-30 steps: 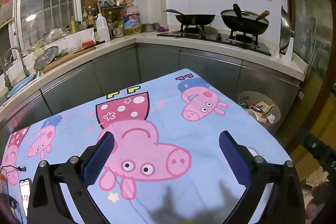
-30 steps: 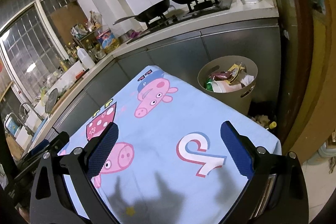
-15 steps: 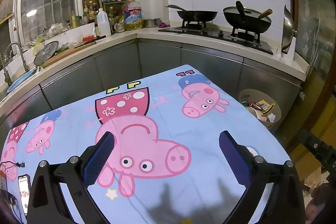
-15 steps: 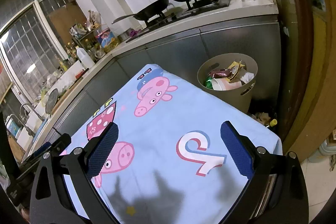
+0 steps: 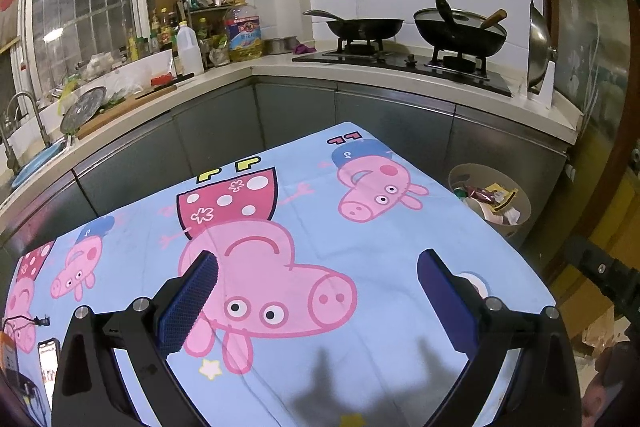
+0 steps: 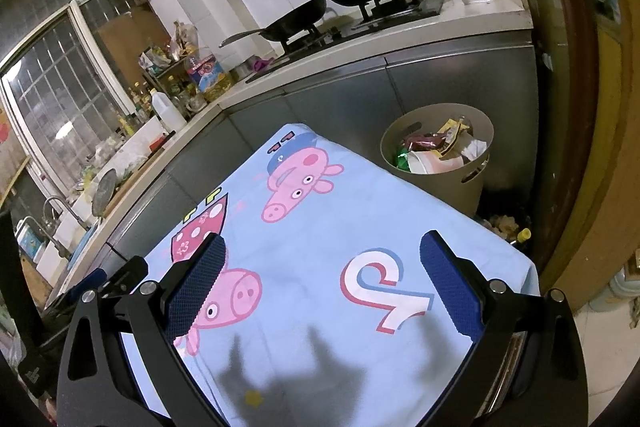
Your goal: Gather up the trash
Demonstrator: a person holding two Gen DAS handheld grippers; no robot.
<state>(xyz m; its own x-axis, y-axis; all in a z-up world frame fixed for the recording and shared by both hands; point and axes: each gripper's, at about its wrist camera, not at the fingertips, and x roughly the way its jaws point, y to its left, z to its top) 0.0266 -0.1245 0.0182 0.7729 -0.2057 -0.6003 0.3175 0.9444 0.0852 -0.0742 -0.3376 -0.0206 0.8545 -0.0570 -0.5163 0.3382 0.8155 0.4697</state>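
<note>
A beige trash bin (image 6: 474, 183) full of wrappers and paper stands on the floor beyond the table's far right corner; it also shows in the left wrist view (image 5: 520, 203). My left gripper (image 5: 316, 267) is open and empty above the cartoon-pig tablecloth (image 5: 304, 235). My right gripper (image 6: 320, 251) is open and empty above the same cloth (image 6: 320, 227), nearer the bin. No loose trash shows on the cloth.
Grey kitchen cabinets (image 5: 384, 115) and a counter wrap around the far side, with a stove and pans (image 5: 460, 35) on top. A phone (image 5: 48, 359) lies at the table's left edge. Small scraps (image 6: 506, 227) lie on the floor by the bin.
Both grippers have tilted and drifted slightly over the cloth, so the views shift a little. Both stay open and empty.
</note>
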